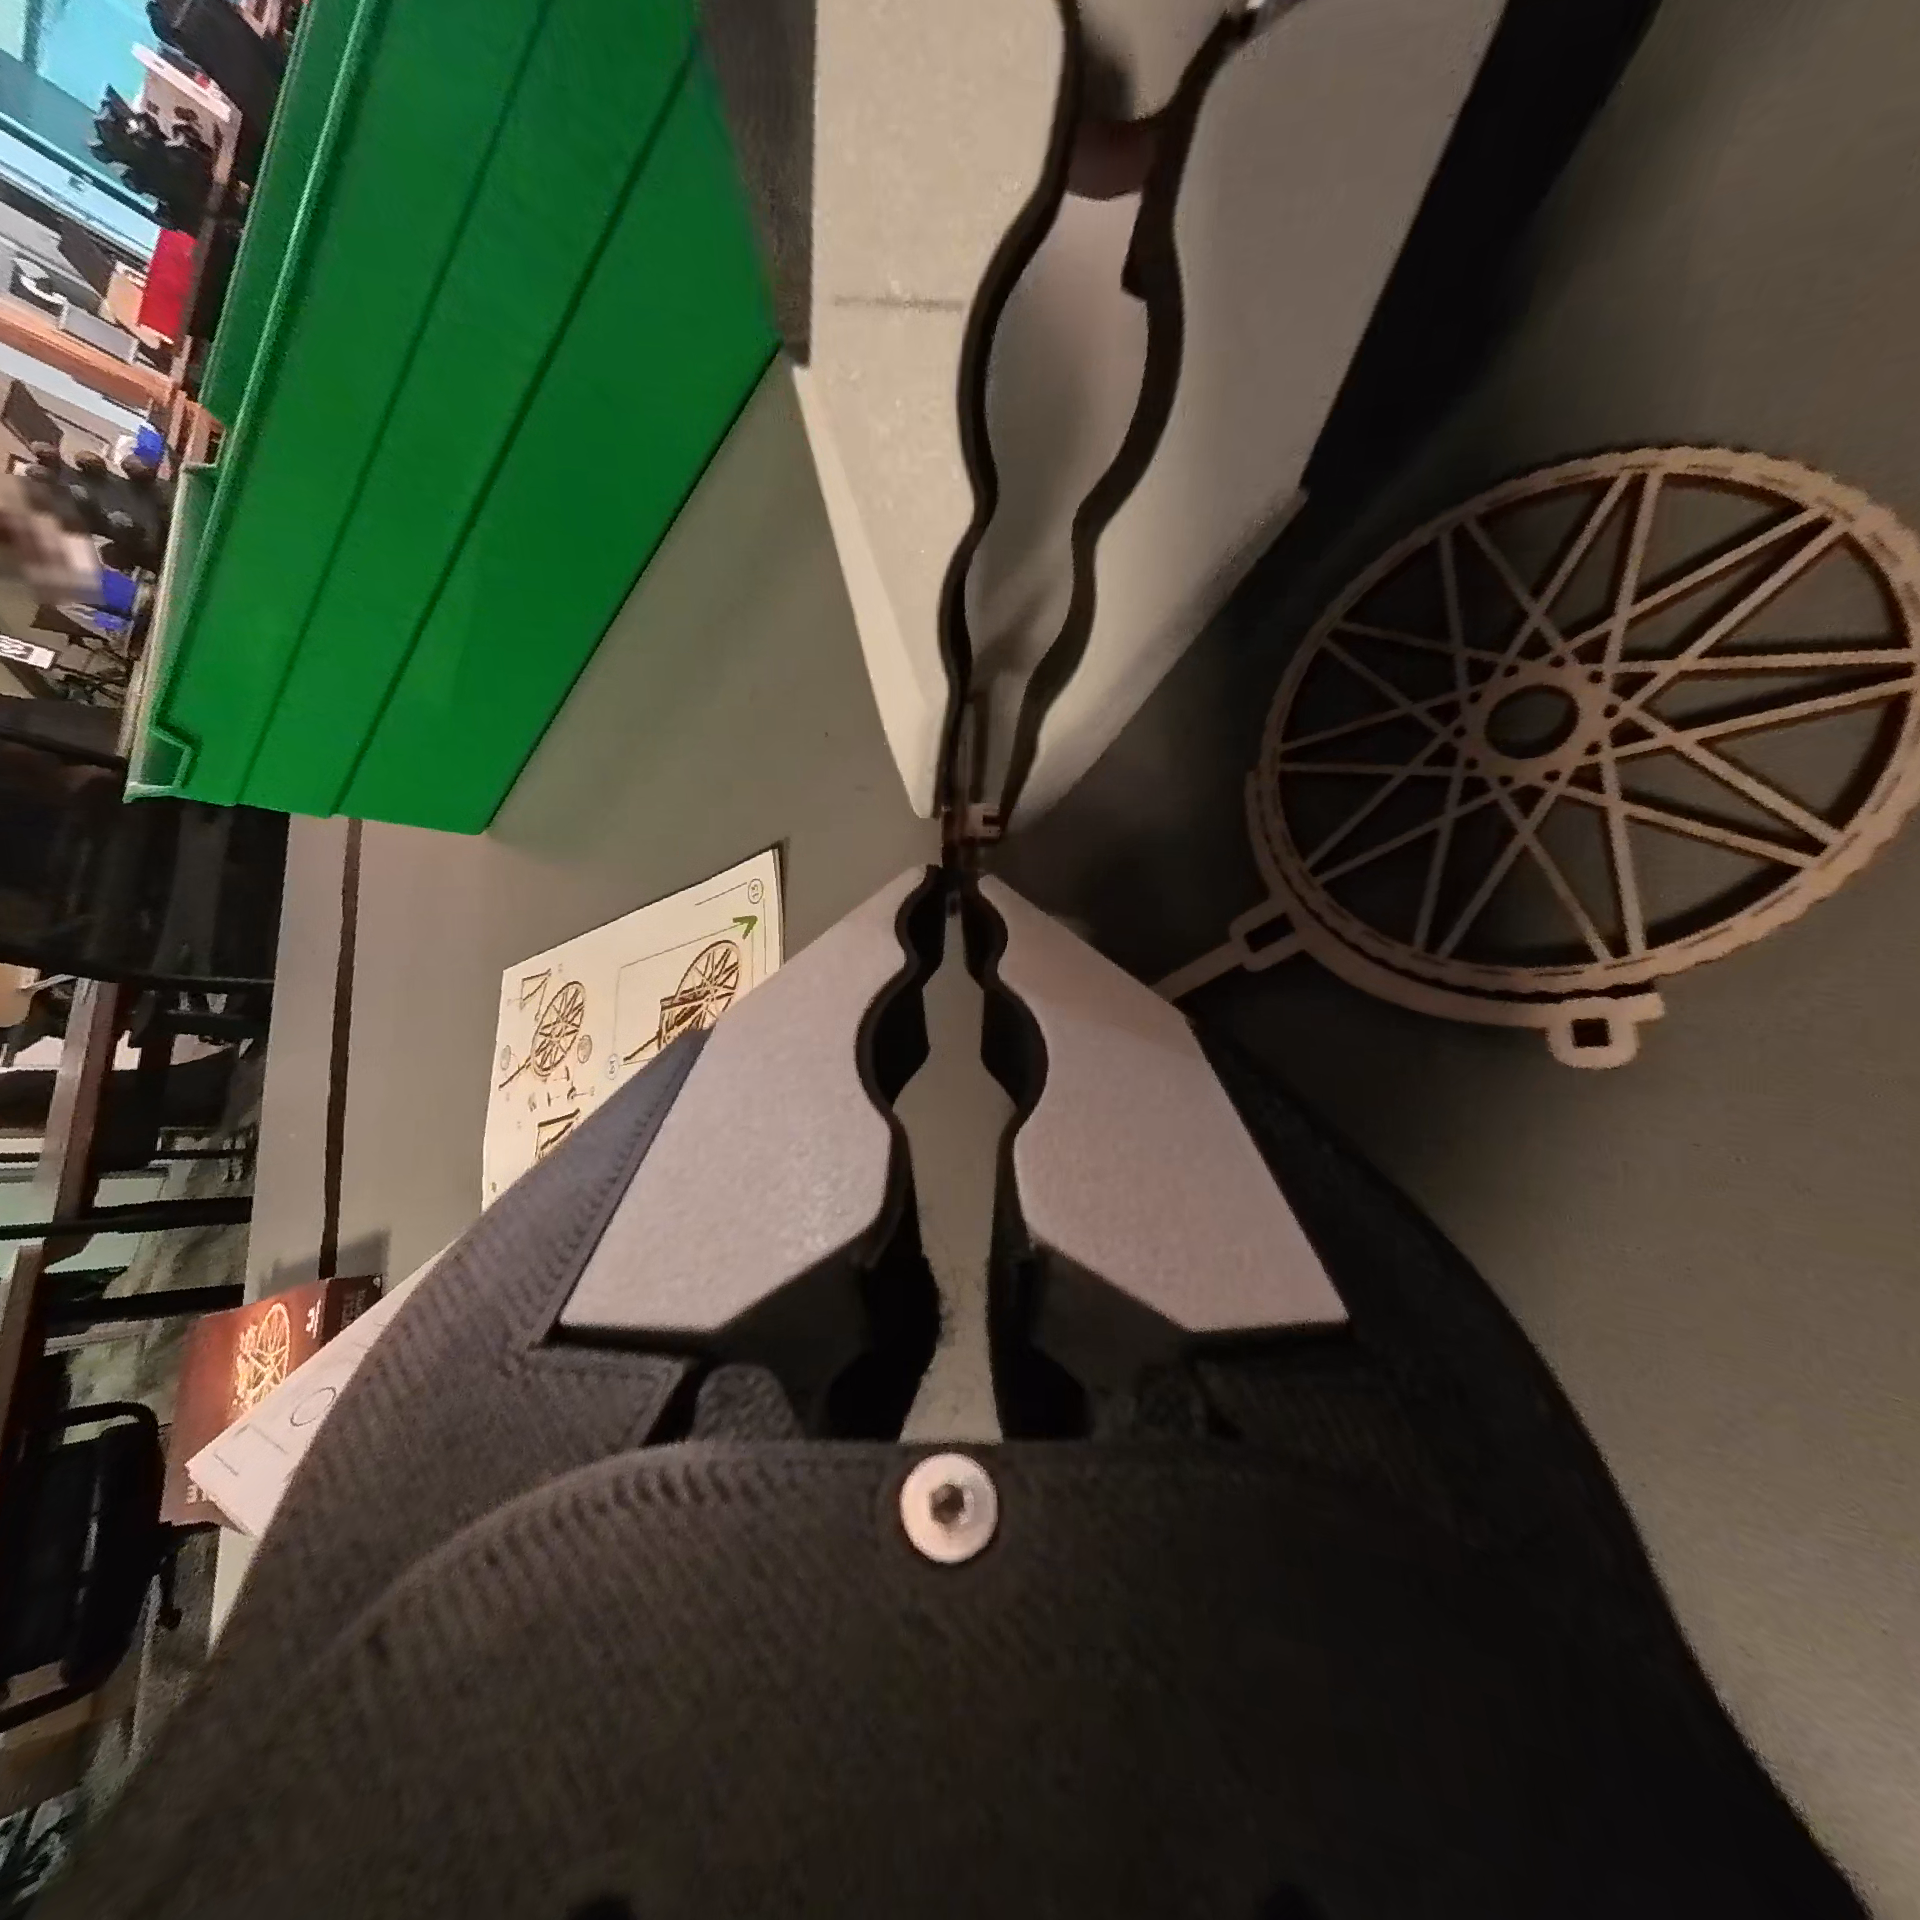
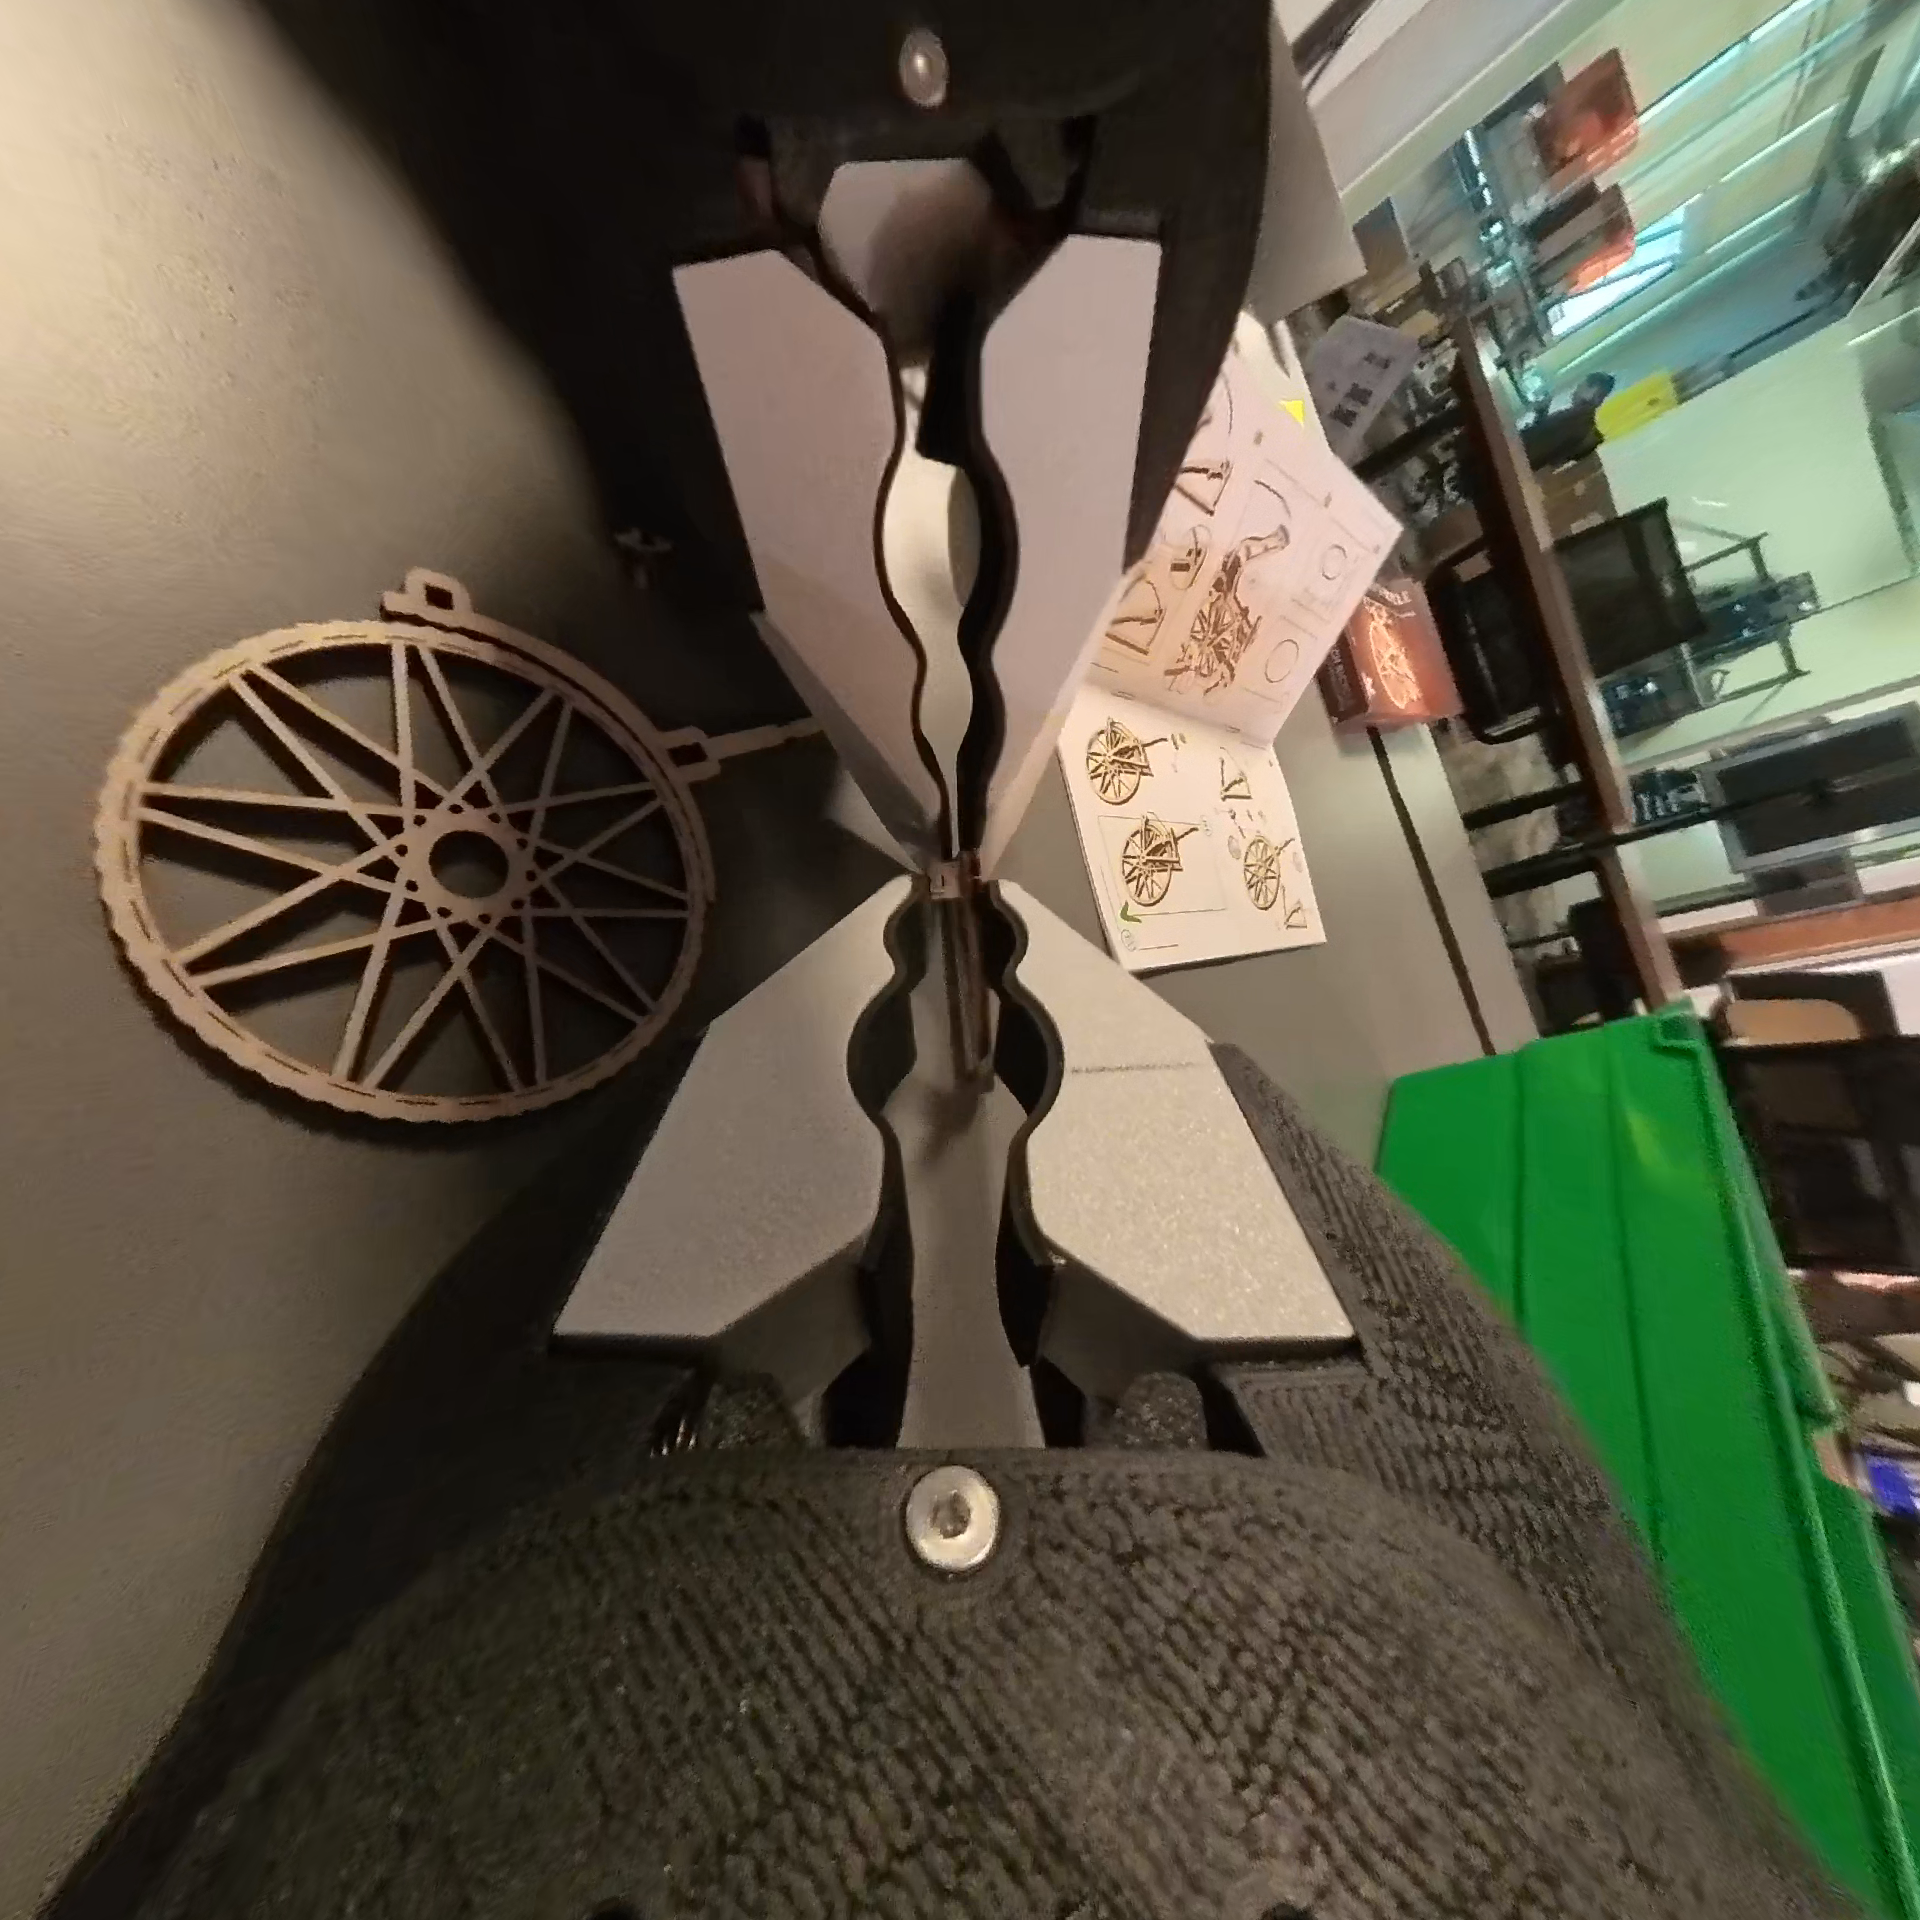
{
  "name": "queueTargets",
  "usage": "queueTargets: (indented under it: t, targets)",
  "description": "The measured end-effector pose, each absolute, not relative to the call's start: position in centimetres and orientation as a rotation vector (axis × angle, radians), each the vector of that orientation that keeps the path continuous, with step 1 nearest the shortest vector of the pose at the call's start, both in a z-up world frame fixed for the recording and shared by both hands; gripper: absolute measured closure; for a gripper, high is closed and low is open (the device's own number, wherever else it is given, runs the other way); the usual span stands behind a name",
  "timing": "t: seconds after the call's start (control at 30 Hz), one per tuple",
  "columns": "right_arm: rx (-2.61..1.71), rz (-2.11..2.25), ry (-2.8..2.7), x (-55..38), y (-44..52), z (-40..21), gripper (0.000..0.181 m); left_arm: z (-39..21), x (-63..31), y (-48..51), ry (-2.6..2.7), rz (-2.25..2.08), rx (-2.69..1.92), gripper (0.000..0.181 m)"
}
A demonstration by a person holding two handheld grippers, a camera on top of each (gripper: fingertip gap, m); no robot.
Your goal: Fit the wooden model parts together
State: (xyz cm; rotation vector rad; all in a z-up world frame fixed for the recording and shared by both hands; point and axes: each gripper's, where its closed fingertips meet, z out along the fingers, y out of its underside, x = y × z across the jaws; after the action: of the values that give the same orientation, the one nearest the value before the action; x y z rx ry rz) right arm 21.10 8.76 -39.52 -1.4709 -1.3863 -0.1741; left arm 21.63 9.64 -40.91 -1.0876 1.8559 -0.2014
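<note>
My two grippers face each other tip to tip above the grey table. In the right wrist view my right gripper [image 2: 951, 896] is shut on a thin wooden strip [image 2: 968, 982] that runs back between its fingers. My left gripper [image 2: 951, 847] comes in from the top, shut on a small wooden part [image 2: 943, 871] that touches the strip's end. In the left wrist view my left gripper [image 1: 954, 883] is below and the right gripper [image 1: 961, 805] above, with the small wooden part [image 1: 979, 827] between the tips. A wooden spoked wheel [image 1: 1481, 727] [image 2: 405, 831] lies flat on the table beside them.
A green plastic bin [image 1: 468, 416] [image 2: 1610, 1299] stands on the table on the side away from the wheel. An open instruction sheet [image 1: 634, 997] [image 2: 1195, 831] and a brown box [image 1: 270, 1351] [image 2: 1392, 655] lie near the table edge. Shelves and furniture stand beyond. The tips of both grippers are at nearly the same place. From the right gripper's tips to the wooden spoked wheel [image 1: 1481, 727] is close to 7 centimeters. My right wrist view [image 2: 507, 864] looks at it from another angle.
</note>
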Motion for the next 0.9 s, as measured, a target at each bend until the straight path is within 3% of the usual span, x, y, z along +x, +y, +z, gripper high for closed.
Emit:
queueTargets:
  t: [0.9]
  targets:
    - [-1.492,-0.086,-1.332,21.31,8.55,-38.79,0.174,-40.08,21.73,9.36,1.895,-0.009,-0.888,0.179]
